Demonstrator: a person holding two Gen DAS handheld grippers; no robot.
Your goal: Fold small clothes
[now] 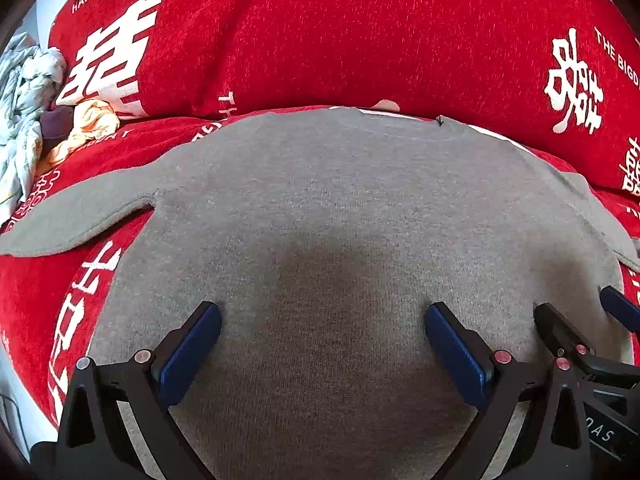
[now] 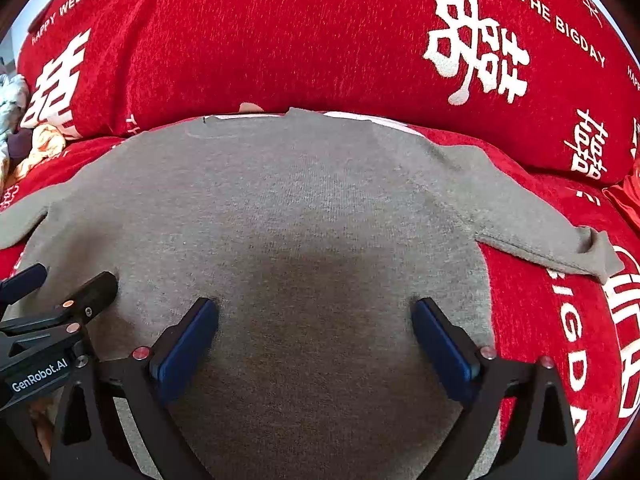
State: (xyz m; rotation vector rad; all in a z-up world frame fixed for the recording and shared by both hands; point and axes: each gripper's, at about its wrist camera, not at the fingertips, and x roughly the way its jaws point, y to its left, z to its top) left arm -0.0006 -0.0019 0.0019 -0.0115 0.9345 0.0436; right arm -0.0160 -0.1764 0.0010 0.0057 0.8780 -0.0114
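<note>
A small grey knit sweater (image 1: 328,200) lies spread flat on a red sofa seat, neck toward the backrest, sleeves out to both sides. It also shows in the right wrist view (image 2: 312,200). My left gripper (image 1: 322,316) is open, its blue pads resting on the sweater's lower body. My right gripper (image 2: 314,312) is open too, just above the lower body beside the left one. The right gripper also shows at the right edge of the left wrist view (image 1: 580,320). The left gripper also shows at the left edge of the right wrist view (image 2: 64,284).
The red sofa cover (image 2: 280,40) has white characters and lettering; its backrest rises right behind the sweater. A heap of other small clothes (image 1: 28,92) lies at the far left of the seat, with an orange-white piece (image 1: 92,120) beside it.
</note>
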